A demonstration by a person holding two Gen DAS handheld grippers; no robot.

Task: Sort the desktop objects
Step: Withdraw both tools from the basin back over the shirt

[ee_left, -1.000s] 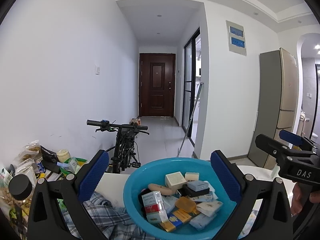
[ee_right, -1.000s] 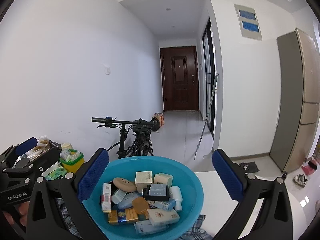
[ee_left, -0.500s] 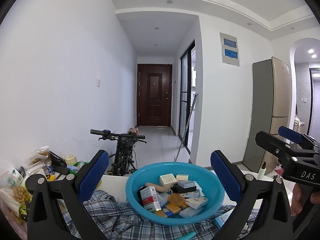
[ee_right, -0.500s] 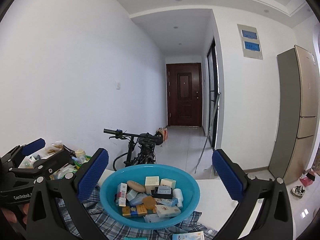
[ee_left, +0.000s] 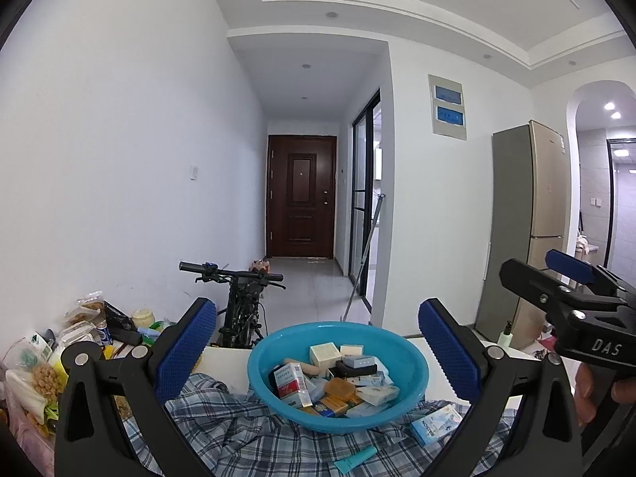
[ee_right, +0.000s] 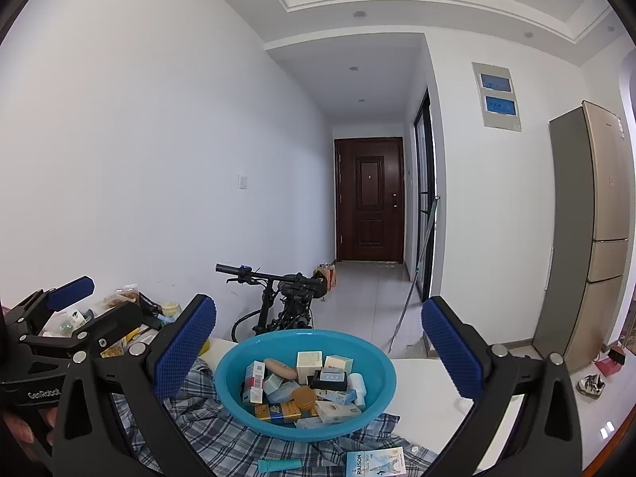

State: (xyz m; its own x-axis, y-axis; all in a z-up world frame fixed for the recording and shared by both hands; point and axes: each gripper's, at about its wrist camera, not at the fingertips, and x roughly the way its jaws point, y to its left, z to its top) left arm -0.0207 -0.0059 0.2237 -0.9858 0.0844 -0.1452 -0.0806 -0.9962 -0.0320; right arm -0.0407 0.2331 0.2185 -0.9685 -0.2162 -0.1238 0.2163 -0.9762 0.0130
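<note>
A blue plastic basin (ee_left: 413, 373) (ee_right: 230, 381) holds several small boxes, soaps and packets and sits on a plaid cloth (ee_left: 238, 429) (ee_right: 222, 441) on a white table. A light-blue box (ee_left: 435, 424) (ee_right: 375, 462) and a teal tube (ee_left: 355, 458) (ee_right: 279, 465) lie on the cloth in front of the basin. My left gripper (ee_left: 318, 353) is open and empty, a little back from the basin. My right gripper (ee_right: 318, 351) is open and empty, likewise. Each gripper shows in the other's view, the right (ee_left: 572, 302) and the left (ee_right: 59, 318).
Snack bags, jars and bottles (ee_left: 59, 349) (ee_right: 131, 314) crowd the table's left end. A bicycle (ee_left: 242, 302) (ee_right: 286, 302) stands behind the table against the wall. A fridge (ee_left: 524, 230) (ee_right: 584, 238) stands at right. A small pump bottle (ee_left: 505, 334) stands near the table's right edge.
Both grippers have pulled back and up from the basin, so it looks smaller and more cloth, the light-blue box and the teal tube have come into view. Both stayed open.
</note>
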